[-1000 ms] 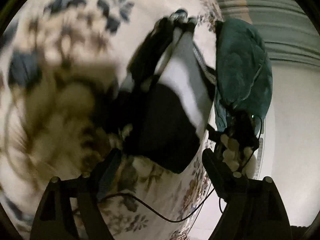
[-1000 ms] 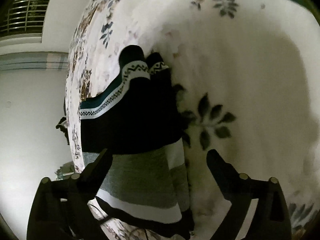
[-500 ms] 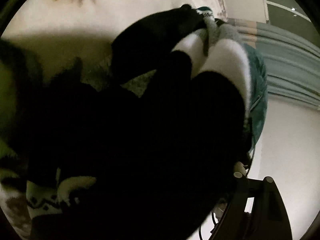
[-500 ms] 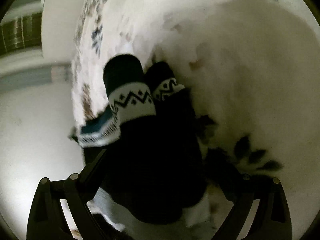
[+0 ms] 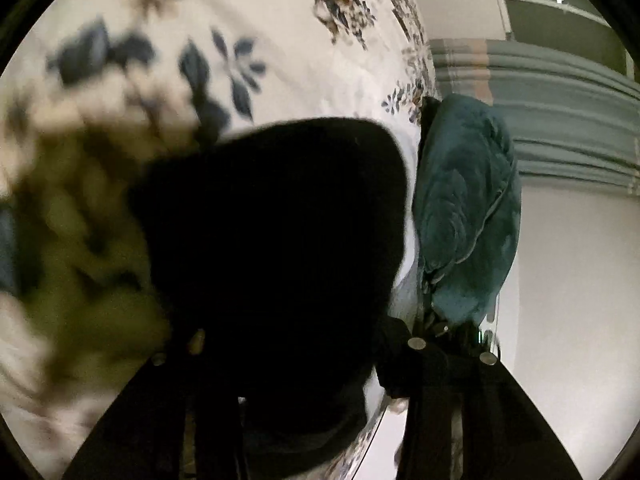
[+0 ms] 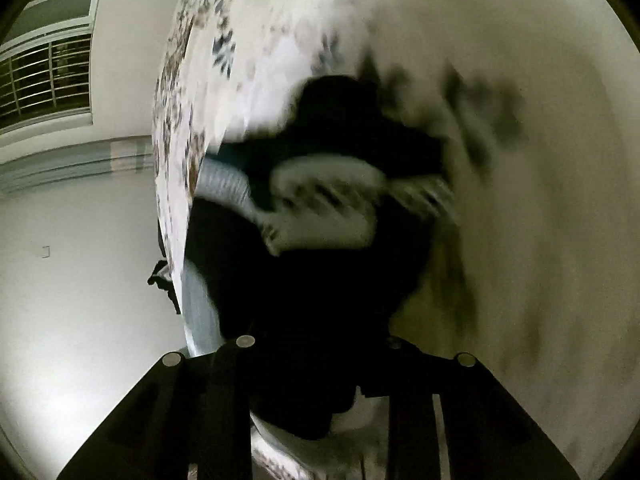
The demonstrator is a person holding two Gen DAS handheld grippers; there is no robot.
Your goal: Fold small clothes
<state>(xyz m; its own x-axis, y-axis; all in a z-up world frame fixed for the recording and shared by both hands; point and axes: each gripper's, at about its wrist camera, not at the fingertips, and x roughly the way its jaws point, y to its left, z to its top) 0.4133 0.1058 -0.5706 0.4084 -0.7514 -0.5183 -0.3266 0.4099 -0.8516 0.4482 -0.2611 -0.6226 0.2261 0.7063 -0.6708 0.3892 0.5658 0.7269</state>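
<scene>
A small knitted garment, mostly black [image 5: 280, 240] with a white zigzag-patterned band [image 6: 320, 200] and a grey striped part [image 6: 224, 184], lies on a floral bedsheet [image 5: 280, 40]. My left gripper [image 5: 296, 344] has its jaws closing, with the black cloth bunched between its fingers and filling the middle of the left wrist view. My right gripper [image 6: 316, 344] is closing too, and a black fold is pinched between its fingers while the patterned band flops over just ahead. The fingertips of both grippers are hidden in the dark cloth. The right wrist view is blurred.
A teal garment [image 5: 468, 216] hangs over the bed's edge to the right of the left gripper. Beyond the edge are a pale floor [image 6: 80, 280], a striped curtain [image 5: 560, 120] and a barred window [image 6: 44, 80]. The bedsheet [image 6: 520, 240] stretches away on the right.
Both grippers went from wide open above the flat garment to narrowed around its black cloth. The garment is now bunched and folded over, with the patterned band tipped toward the right gripper.
</scene>
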